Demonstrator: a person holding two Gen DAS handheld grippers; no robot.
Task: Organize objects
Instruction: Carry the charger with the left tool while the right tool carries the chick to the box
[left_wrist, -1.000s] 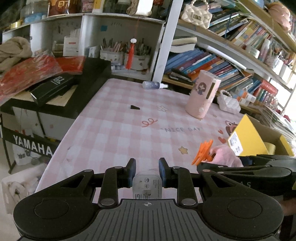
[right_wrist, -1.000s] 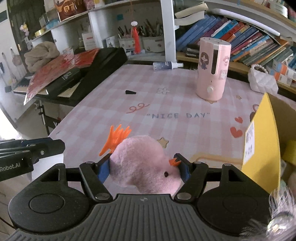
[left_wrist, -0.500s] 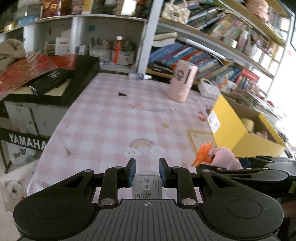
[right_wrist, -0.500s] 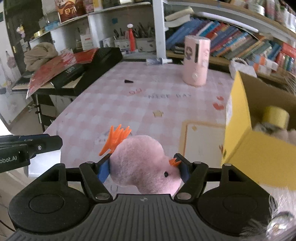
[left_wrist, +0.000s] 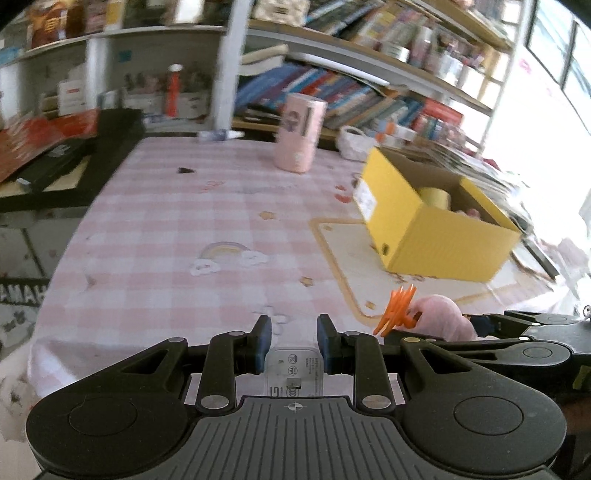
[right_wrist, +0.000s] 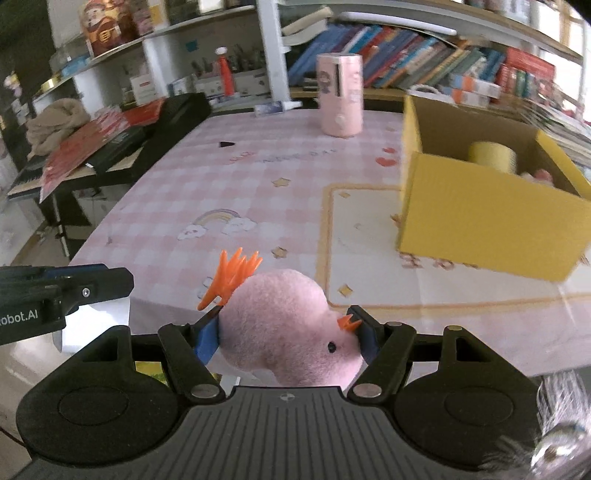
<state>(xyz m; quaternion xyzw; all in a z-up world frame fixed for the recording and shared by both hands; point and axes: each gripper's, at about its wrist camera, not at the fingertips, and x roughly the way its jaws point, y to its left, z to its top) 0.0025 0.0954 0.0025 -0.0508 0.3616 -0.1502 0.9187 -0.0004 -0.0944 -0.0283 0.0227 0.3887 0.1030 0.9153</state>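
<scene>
Left claw (left_wrist: 293, 341): clamped on white charger block (left_wrist: 294, 373), held low at near bench edge; same grip as a second ago.
Bench (left_wrist: 207, 221): pink check cloth; more of it in view now, both views pulled back and swung right.
Right claw (right_wrist: 286, 328): clamped on pink plush chick (right_wrist: 288, 328), orange crest up; grip unchanged.
Yellow box (right_wrist: 491, 218): now fully in frame at right, open top, tape roll (right_wrist: 491, 157) inside; earlier only its edge showed.
Meaning: both items lifted, likely heading for the box; neither dropped yet.
Pink dispenser (right_wrist: 340, 94): far side, upright, untouched.
</scene>
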